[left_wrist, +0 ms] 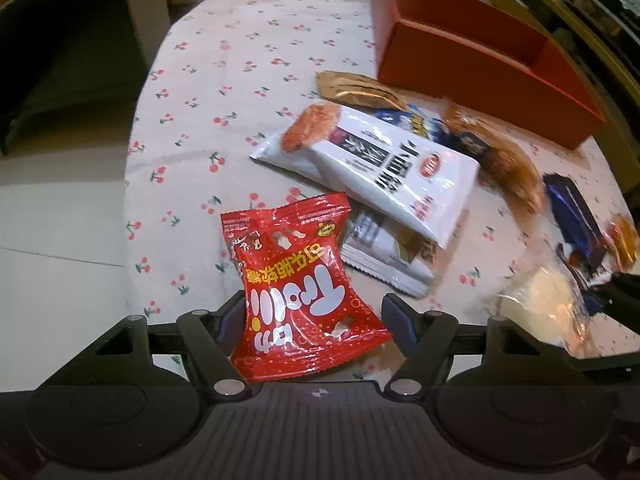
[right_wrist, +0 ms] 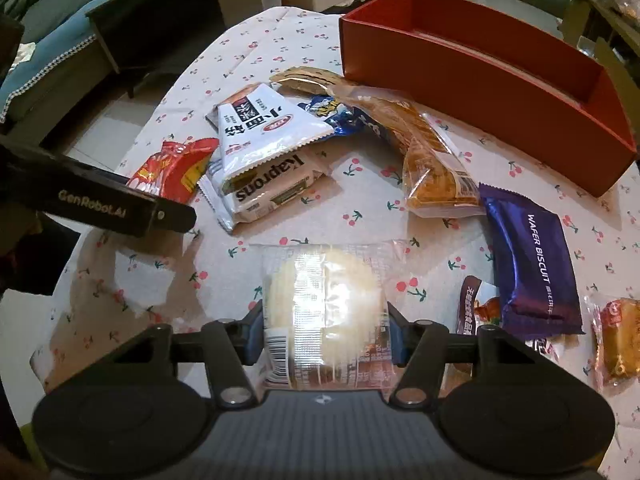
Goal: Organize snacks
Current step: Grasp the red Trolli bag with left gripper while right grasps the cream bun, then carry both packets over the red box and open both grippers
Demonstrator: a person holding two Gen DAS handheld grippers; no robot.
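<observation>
- The left gripper (left_wrist: 314,318) straddles the red Trolli gummy packet (left_wrist: 298,280), near the red box (left_wrist: 472,60); only its left pad seems to touch, so close squarely before lifting.
- The right gripper (right_wrist: 326,330) pinches the clear-wrapped round cake (right_wrist: 326,300), in front of the box; keep the squeeze light.

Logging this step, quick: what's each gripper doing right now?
Left gripper: red candy bag between its fingers; whether they grip it cannot be told.
Right gripper: closed on the clear-wrapped round cake.
</observation>
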